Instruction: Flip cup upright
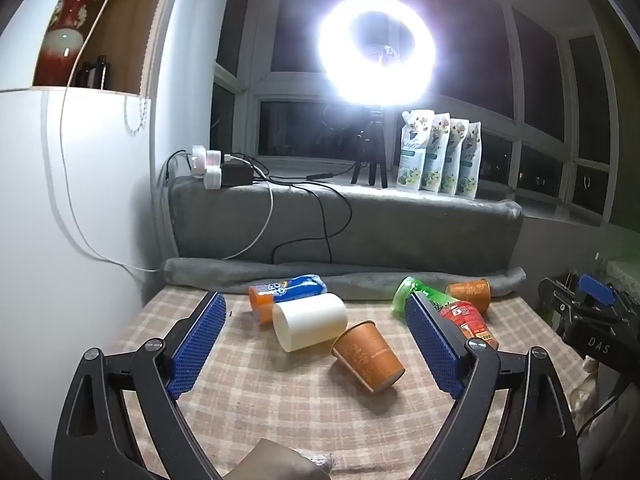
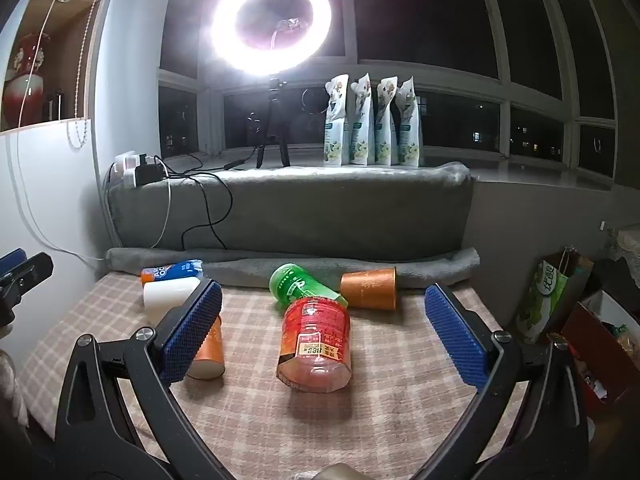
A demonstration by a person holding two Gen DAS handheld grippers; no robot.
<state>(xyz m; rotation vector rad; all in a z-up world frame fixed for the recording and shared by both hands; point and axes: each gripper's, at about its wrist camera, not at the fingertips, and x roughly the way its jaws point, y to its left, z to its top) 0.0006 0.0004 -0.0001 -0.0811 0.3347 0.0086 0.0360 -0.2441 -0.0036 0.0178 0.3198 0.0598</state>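
Note:
Several cups lie on their sides on the checked tablecloth (image 1: 280,408). In the left wrist view an orange paper cup (image 1: 368,356) lies between my open left gripper's (image 1: 316,344) pads, beside a white cup (image 1: 310,320). A red cup (image 1: 466,318) and a green cup (image 1: 408,292) sit behind the right pad. In the right wrist view the red cup (image 2: 316,344) lies on its side between my open right gripper's (image 2: 324,332) pads, with the green cup (image 2: 300,284) and another orange cup (image 2: 370,288) behind it. Both grippers are empty.
A blue biscuit pack (image 1: 292,286) and a small orange cup (image 1: 259,304) lie at the back left. A grey blanket roll (image 1: 344,276) borders the table's far edge. A white wall (image 1: 80,240) stands at left; boxes and bags (image 2: 560,304) stand at right.

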